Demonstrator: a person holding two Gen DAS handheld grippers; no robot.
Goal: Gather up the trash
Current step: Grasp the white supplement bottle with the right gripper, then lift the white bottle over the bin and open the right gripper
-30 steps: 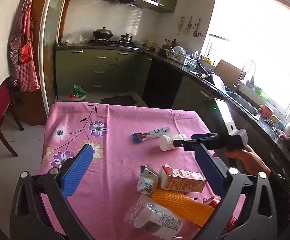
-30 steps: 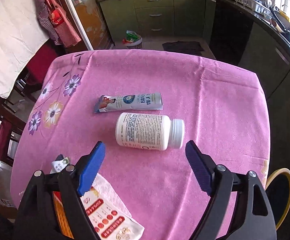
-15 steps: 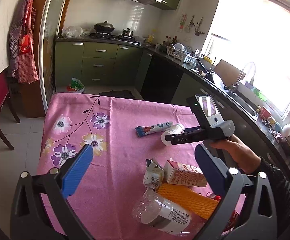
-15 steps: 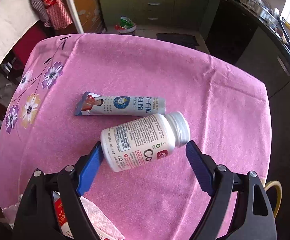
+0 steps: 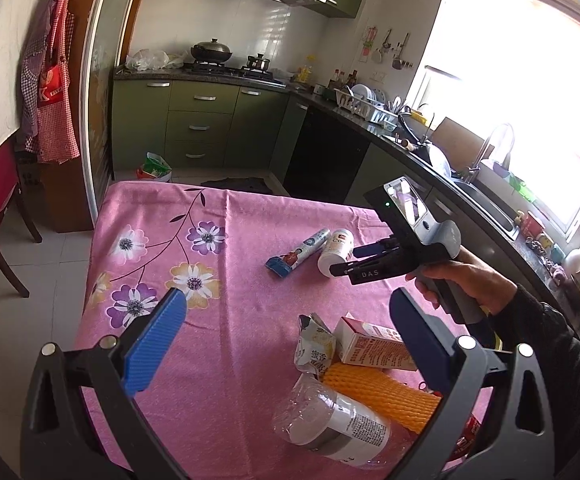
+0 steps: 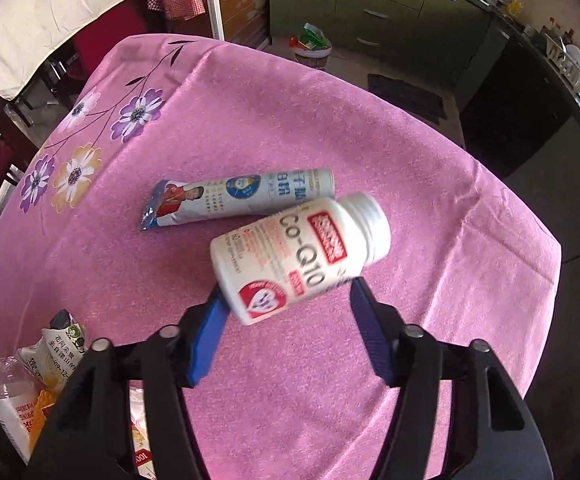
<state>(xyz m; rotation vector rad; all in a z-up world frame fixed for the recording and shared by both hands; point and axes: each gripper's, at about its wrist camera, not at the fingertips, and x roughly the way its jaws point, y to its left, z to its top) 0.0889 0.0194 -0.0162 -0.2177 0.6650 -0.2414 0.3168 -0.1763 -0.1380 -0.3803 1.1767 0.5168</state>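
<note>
A white Co-Q10 pill bottle (image 6: 297, 256) lies tilted on the pink tablecloth (image 6: 429, 208), its base between the fingers of my right gripper (image 6: 286, 296), whose jaws have closed in to the bottle's sides. It also shows in the left wrist view (image 5: 334, 251), with my right gripper (image 5: 343, 261) at it. A flattened tube (image 6: 242, 200) lies just beyond it, touching; in the left wrist view it lies left of the bottle (image 5: 299, 252). My left gripper (image 5: 286, 340) is open and empty above the table.
A pile of trash sits at the near right of the table: a crushed clear bottle (image 5: 329, 424), an orange foam net (image 5: 381, 392), a carton (image 5: 373, 346) and a crumpled pack (image 5: 315, 350). Kitchen counters (image 5: 409, 148) run along the far and right sides.
My right gripper has moved forward onto the pill bottle and narrowed its jaws around it. The bottle has turned and tilted against the tube. My left gripper has drawn back slightly, still open.
</note>
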